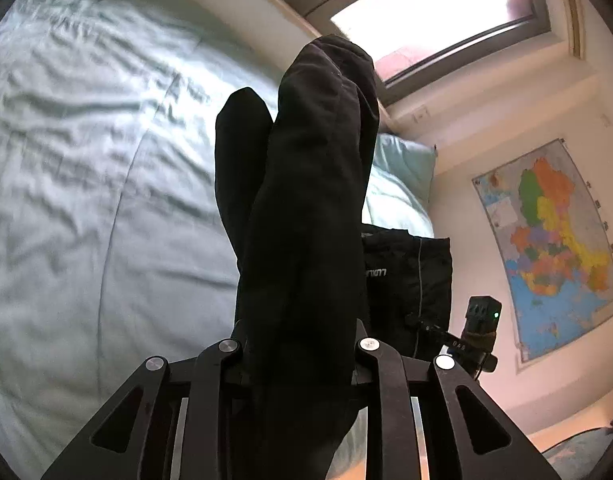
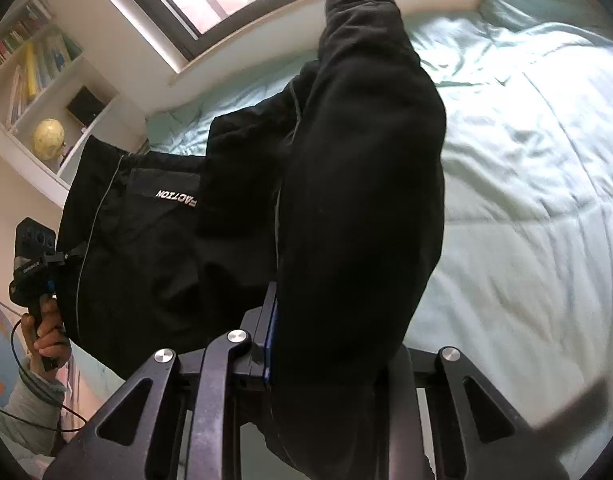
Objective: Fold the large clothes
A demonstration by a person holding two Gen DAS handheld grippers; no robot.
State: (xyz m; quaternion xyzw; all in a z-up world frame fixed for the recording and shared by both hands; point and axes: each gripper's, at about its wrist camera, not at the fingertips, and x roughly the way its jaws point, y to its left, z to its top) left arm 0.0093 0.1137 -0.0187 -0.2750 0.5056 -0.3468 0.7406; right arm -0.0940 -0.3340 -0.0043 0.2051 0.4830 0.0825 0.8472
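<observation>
I am in a home bedroom: a bed [image 1: 86,200] with pale green bedding and a pillow [image 1: 406,160] under a window [image 1: 434,12], a wall map [image 1: 554,248], and bookshelves [image 2: 30,60] holding a globe [image 2: 47,139].

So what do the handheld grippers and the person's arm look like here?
Both grippers, left gripper and right gripper, are black linkage frames with silver round rivets; the right one shows a blue pad edge. A thin black cable trails over a grey sleeve.
</observation>
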